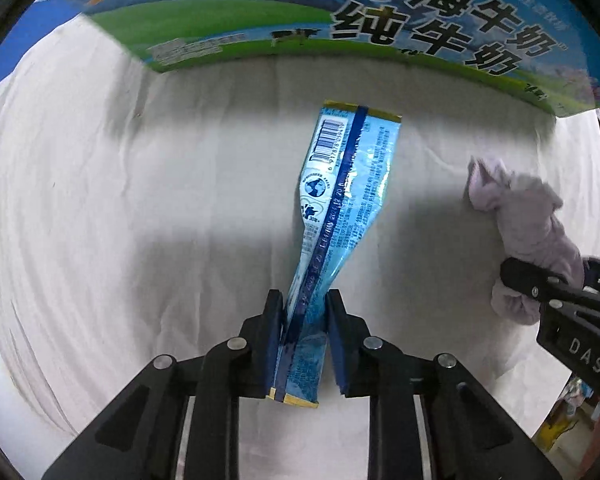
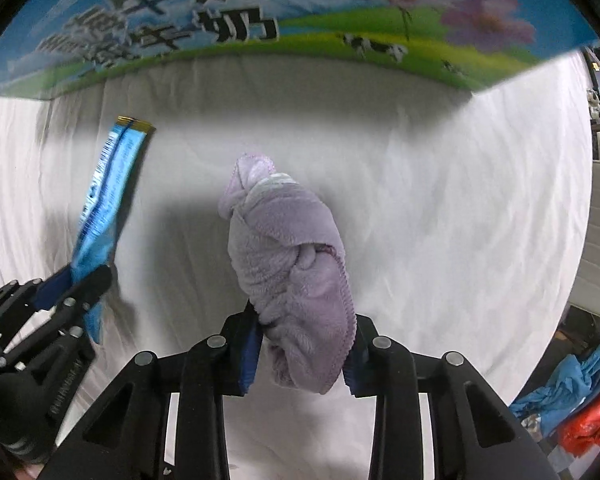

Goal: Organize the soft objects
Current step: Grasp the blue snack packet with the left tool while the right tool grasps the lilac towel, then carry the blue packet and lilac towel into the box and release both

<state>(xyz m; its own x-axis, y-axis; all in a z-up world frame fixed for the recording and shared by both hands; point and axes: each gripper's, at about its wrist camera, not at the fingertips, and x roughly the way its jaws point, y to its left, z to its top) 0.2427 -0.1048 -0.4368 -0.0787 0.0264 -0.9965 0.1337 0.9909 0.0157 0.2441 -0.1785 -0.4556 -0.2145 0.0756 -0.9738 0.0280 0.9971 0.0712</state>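
**Soft, uneven light and heavy fisheye bending**

Both views are moderately bright, washed in cool, flat light. A broad grey shadow band crosses the white sheet below the milk carton, with softer shadow patches nearer the lens. The blue wrapper shows small glossy highlights. In the right wrist view the carton's print smears with motion blur. Edges curve strongly and corners vignette to black.

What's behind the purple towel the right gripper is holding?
Behind the purple towel, clamped in the right gripper, lies the white sheet, and farther back the milk carton box. The patch of sheet directly behind the towel is hidden.
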